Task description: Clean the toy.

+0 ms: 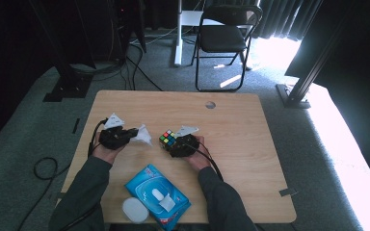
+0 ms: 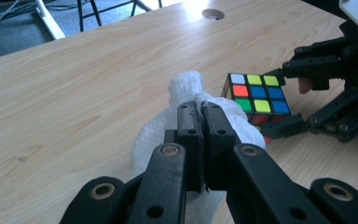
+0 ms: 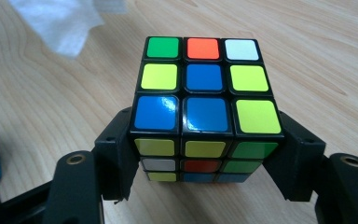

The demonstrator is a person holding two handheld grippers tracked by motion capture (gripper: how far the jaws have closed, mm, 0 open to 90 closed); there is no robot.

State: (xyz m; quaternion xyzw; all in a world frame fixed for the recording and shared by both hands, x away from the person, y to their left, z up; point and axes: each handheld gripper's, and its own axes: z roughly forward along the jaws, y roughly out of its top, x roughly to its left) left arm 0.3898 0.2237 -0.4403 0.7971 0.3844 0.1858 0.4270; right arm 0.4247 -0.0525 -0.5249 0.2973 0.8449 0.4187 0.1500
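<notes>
A scrambled colour cube (image 3: 204, 105) sits between the two black jaws of my right gripper (image 3: 205, 158), which press on its two sides. In the high view the cube (image 1: 168, 139) is near the table's middle, just left of the right gripper (image 1: 174, 144). My left gripper (image 2: 200, 140) is shut on a crumpled white wipe (image 2: 191, 95), which bulges out past the jaws. The wipe (image 1: 142, 135) hangs from the left gripper (image 1: 134, 131), a short way left of the cube. In the left gripper view the cube (image 2: 256, 95) and the right gripper (image 2: 293, 95) lie just beyond the wipe.
A blue pack of wet wipes (image 1: 157, 196) lies near the front edge with its white lid (image 1: 135, 210) beside it. The wooden table (image 1: 241, 120) has a cable hole (image 1: 210, 104) at the back. A folding chair (image 1: 224, 36) stands beyond the table.
</notes>
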